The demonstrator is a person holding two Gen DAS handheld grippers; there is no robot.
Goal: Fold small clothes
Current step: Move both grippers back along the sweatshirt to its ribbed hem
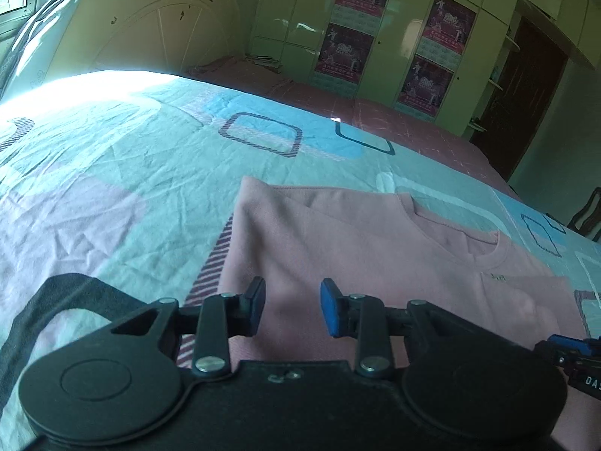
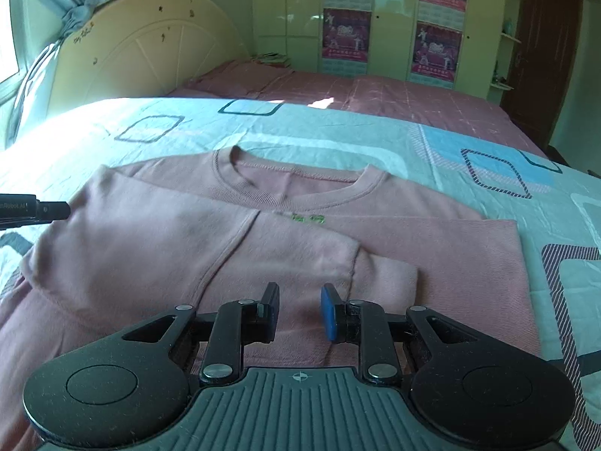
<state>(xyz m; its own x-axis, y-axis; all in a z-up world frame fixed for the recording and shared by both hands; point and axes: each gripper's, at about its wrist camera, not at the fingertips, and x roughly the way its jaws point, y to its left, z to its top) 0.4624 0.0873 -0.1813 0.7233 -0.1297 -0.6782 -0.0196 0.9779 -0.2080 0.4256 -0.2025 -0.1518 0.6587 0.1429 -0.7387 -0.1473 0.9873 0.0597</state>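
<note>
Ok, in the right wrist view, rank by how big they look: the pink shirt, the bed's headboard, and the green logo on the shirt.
1. pink shirt, nearest the camera, which inflates it
2. headboard, farther back
3. green logo, clearly smallest

One pink sweatshirt (image 2: 240, 248); one bed (image 2: 338, 131); four wardrobe posters (image 2: 347, 34); two hand-held grippers (image 2: 299, 312).

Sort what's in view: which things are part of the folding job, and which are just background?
In the job:
- pink shirt, sleeve folded across the front
- left gripper, jaws apart, nothing between them
- right gripper, jaws apart, nothing between them

Just there:
- patterned bedsheet under the shirt
- headboard
- wardrobe posters
- brown door
</note>
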